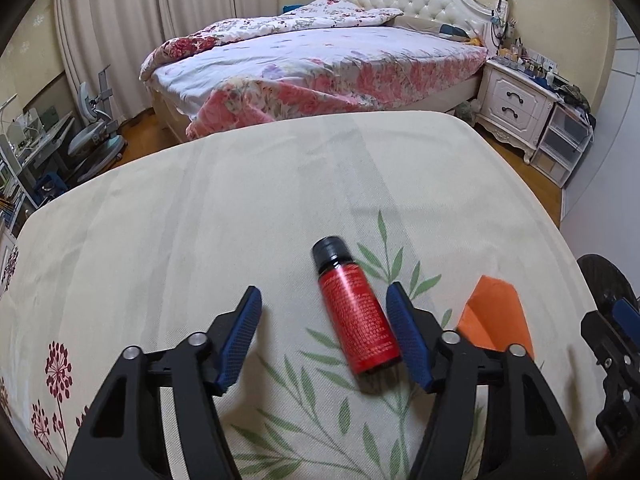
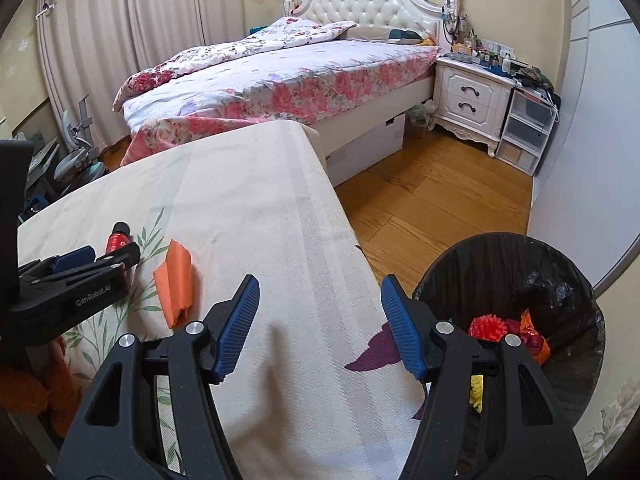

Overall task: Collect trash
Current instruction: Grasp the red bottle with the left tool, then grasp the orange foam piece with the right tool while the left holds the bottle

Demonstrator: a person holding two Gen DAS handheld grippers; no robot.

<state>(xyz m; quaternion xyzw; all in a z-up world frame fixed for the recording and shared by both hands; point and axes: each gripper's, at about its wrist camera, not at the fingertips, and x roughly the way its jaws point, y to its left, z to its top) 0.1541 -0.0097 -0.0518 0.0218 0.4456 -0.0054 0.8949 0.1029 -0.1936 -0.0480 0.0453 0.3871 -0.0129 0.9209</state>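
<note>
between the spread fingers of the left tool [image 1: 324, 312] lies the red bottle [image 1: 358, 312]

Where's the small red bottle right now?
The red bottle lies on the floral cloth between the open left gripper fingers, with the orange paper just to its right.

Soft daylight, sharp frames, heavy fisheye bend

Light is even and kinda flat, seeping through the closed curtains [image 1: 120, 20] far left, so shadows stay faint: just a soft blob under the red bottle [image 1: 356, 312] and a dim smudge on the tablecloth [image 2: 276, 344] near the right gripper [image 2: 316, 320]. Slight sheen on the headboard [image 2: 372, 4]. Both views are crisp, but black vignette eats the corners and straight edges bow hard.
</note>
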